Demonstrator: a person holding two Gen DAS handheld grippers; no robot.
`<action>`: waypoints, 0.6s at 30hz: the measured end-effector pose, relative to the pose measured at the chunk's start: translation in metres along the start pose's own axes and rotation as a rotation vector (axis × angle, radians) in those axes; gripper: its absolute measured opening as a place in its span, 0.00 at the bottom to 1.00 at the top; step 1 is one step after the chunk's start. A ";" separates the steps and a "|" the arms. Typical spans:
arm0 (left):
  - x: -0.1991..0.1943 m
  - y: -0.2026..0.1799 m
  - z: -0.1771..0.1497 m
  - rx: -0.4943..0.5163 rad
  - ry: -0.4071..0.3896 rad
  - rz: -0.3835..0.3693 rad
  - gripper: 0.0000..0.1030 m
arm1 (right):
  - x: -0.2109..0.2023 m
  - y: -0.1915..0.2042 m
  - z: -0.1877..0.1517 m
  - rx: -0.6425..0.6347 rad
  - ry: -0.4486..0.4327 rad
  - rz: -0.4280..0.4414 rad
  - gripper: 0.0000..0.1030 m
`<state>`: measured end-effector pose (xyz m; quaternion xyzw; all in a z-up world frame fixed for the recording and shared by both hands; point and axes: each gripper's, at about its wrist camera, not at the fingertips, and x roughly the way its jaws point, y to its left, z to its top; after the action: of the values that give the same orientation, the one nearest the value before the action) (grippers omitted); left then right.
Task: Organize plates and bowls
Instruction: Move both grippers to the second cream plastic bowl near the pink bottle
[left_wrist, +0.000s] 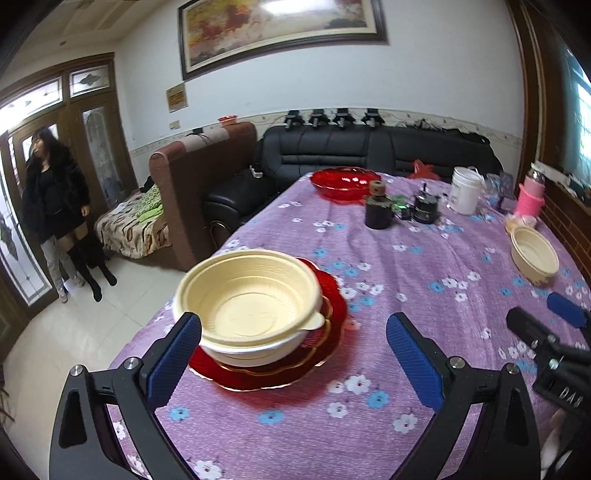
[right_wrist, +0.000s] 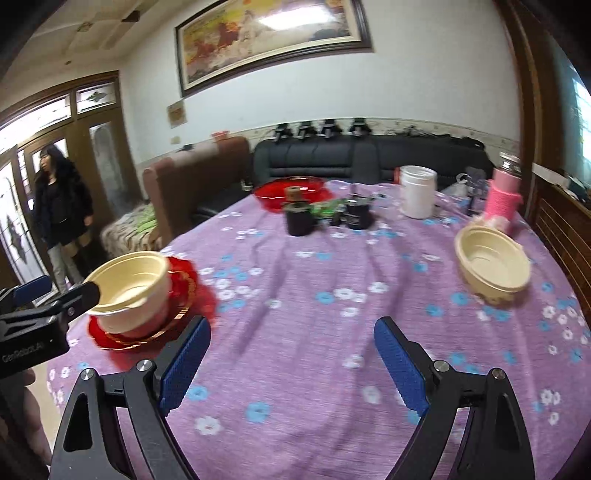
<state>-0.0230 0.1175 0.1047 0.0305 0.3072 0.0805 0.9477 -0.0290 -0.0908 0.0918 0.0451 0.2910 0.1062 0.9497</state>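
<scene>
We see white walls, a framed painting (left_wrist: 282, 31), black sofa (left_wrist: 369, 149), wooden door (left_wrist: 98, 144), pale tiled floor (left_wrist: 85, 325).

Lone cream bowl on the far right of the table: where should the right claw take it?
Pinch the near rim of the cream bowl, one finger inside, one outside, coming from the front. It sits upright and empty, clear of the pink bottle behind, and the right claw is open.

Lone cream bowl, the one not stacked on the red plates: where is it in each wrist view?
Left wrist: lone cream bowl at the right edge, mid-height, on the purple tablecloth.
Right wrist: same bowl right of centre, mid-height, closer and larger.
Shared landmark: pink knit-covered bottle just behind it.
</scene>
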 end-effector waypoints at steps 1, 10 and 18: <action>0.001 -0.004 0.000 0.007 0.006 -0.004 0.97 | -0.001 -0.006 -0.001 0.016 0.004 -0.002 0.90; 0.011 -0.053 -0.008 0.103 0.043 -0.058 0.97 | 0.010 -0.039 -0.028 0.104 0.035 -0.021 0.91; 0.014 -0.087 -0.010 0.192 0.066 -0.066 0.97 | 0.010 -0.064 -0.030 0.194 0.034 -0.022 0.91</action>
<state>-0.0056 0.0348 0.0793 0.1082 0.3454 0.0205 0.9320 -0.0264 -0.1504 0.0525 0.1318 0.3163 0.0676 0.9370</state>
